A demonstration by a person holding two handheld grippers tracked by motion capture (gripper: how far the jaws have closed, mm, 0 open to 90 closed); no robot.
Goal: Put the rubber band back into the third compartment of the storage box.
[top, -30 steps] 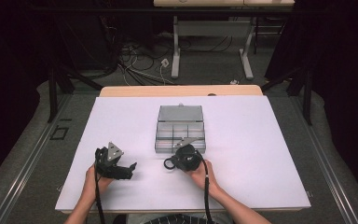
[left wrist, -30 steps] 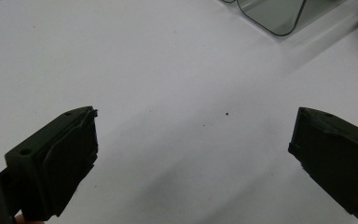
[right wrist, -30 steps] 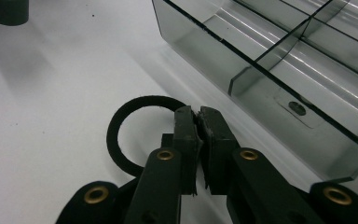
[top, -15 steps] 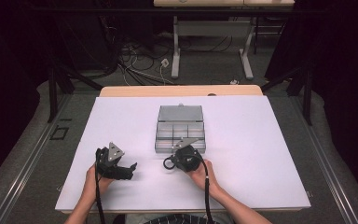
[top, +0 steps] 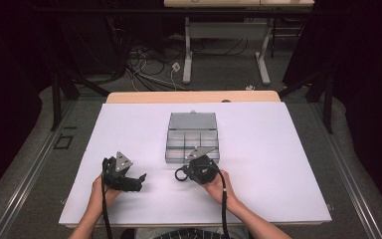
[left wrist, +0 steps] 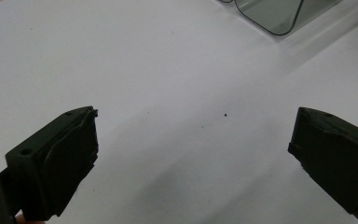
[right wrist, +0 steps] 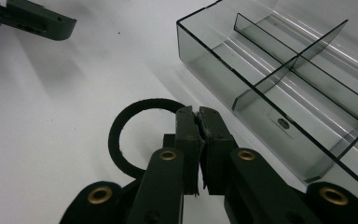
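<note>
Currently, one black ring (right wrist: 121, 135) is in hand, two hand-held grippers are in use, and one clear divided box (top: 193, 142) is standing on one white table (top: 278, 164).

The right gripper (right wrist: 198, 121) is clamping the ring: its jaws are pressing together on the ring's band, on the side of the ring nearest the box. In the right gripper view the rest of the ring is lying out to the left of the jaws, low over the white surface; whether it is touching the table cannot be told. In the high view the ring (top: 180, 174) is showing at the left tip of the right gripper (top: 188, 172), just near of the box's near left corner and apart from it.

The left gripper (top: 142, 178) is sitting on the near left part of the table, well apart from the ring, with its jaws standing wide apart and nothing between them; the left gripper view is showing bare white surface between the two jaws (left wrist: 193, 140). A corner of the clear box (left wrist: 272, 14) is appearing at the far edge of that view.

The box is lying with its lid open toward the far side. Its dividers (right wrist: 289, 60) are forming several compartments; the exact count cannot be told. The compartment nearest the right gripper is holding a small clear label (right wrist: 283, 123).
</note>
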